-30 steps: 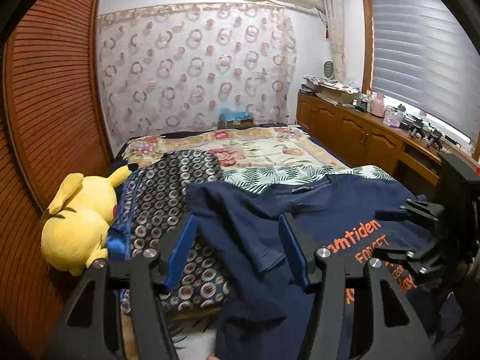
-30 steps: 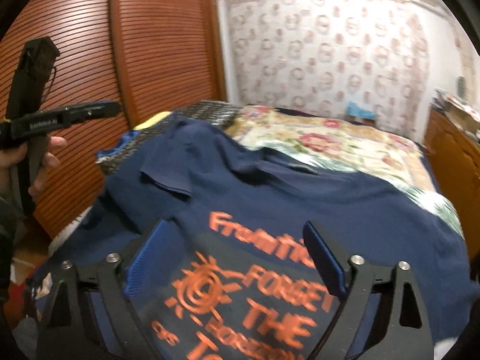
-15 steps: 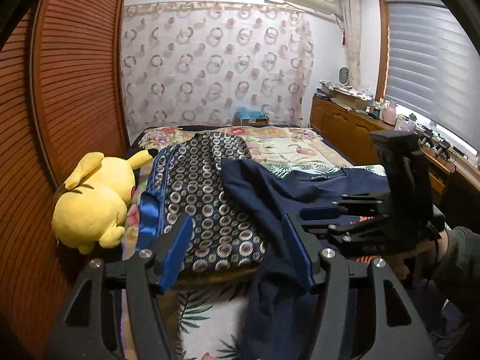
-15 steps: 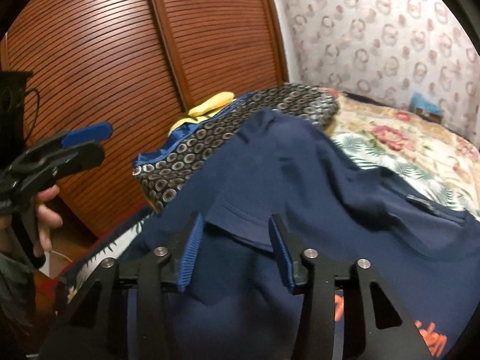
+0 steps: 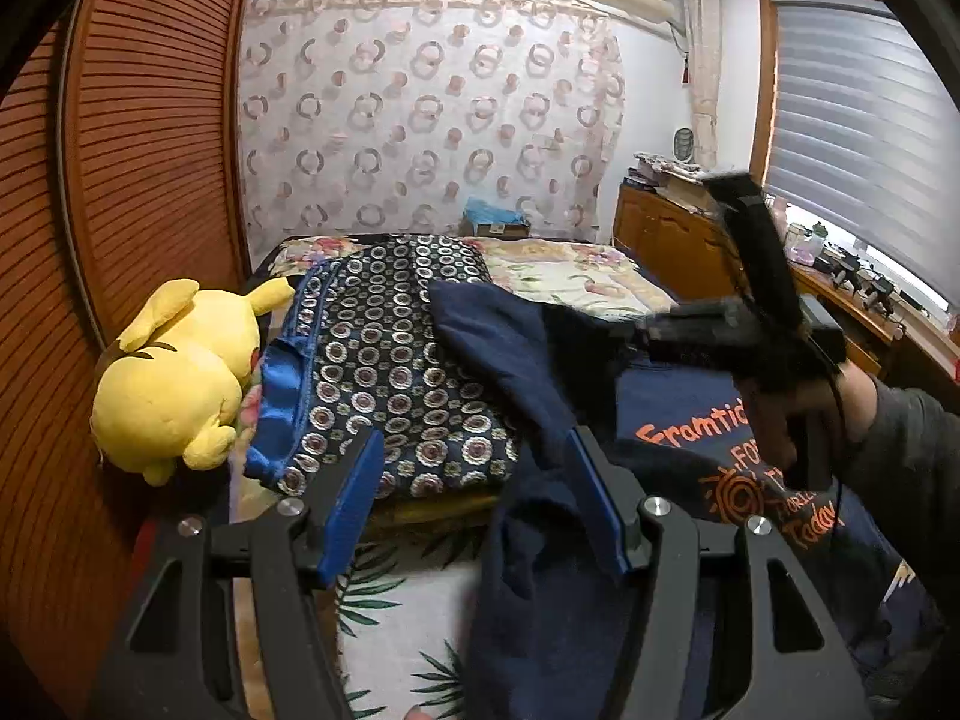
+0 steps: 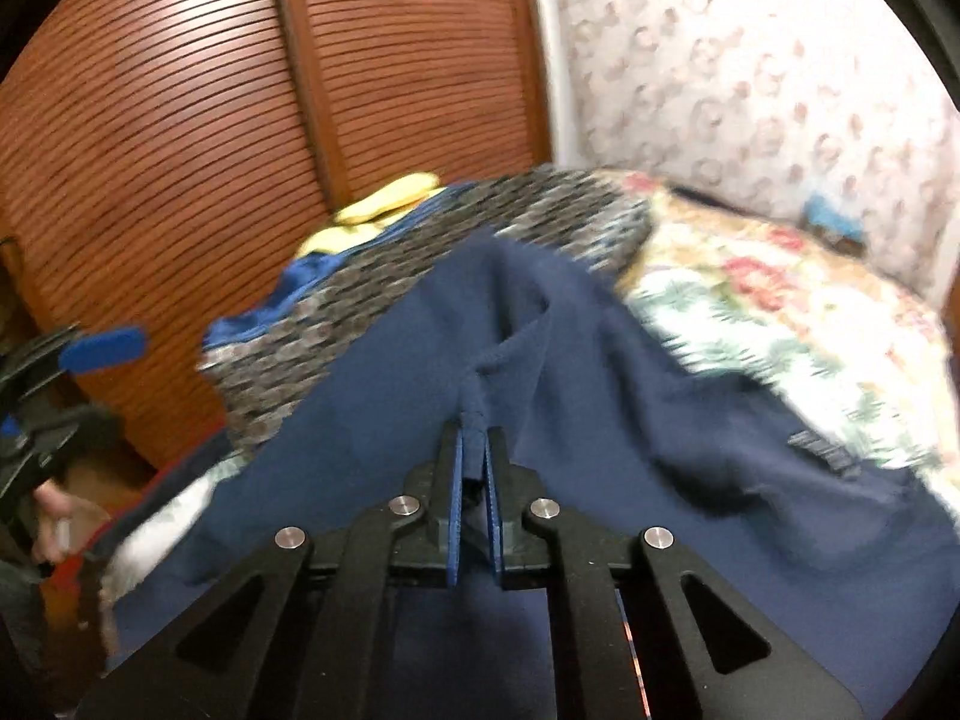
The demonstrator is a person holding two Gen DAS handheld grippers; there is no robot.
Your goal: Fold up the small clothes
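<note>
A navy T-shirt (image 5: 678, 414) with orange print lies spread on the bed, also filling the right wrist view (image 6: 630, 420). My right gripper (image 6: 474, 438) is shut on the hem of its sleeve, which bunches up between the pads. In the left wrist view that right gripper (image 5: 582, 336), held by a hand, reaches in from the right over the raised sleeve. My left gripper (image 5: 474, 498) hovers open at the shirt's left edge. Navy cloth drapes by its right finger (image 5: 594, 504), but the pads do not press on it.
A yellow plush toy (image 5: 174, 384) lies at the bed's left edge beside a folded patterned blanket (image 5: 384, 360). Slatted wooden wardrobe doors (image 5: 138, 180) stand close on the left. A wooden cabinet (image 5: 666, 234) runs under the window on the right. The bed has a floral sheet (image 5: 558, 276).
My right gripper has swept left across the shirt from the orange print to the sleeve and closed on its hem. The left gripper has shifted slightly toward the shirt's left edge, still open.
</note>
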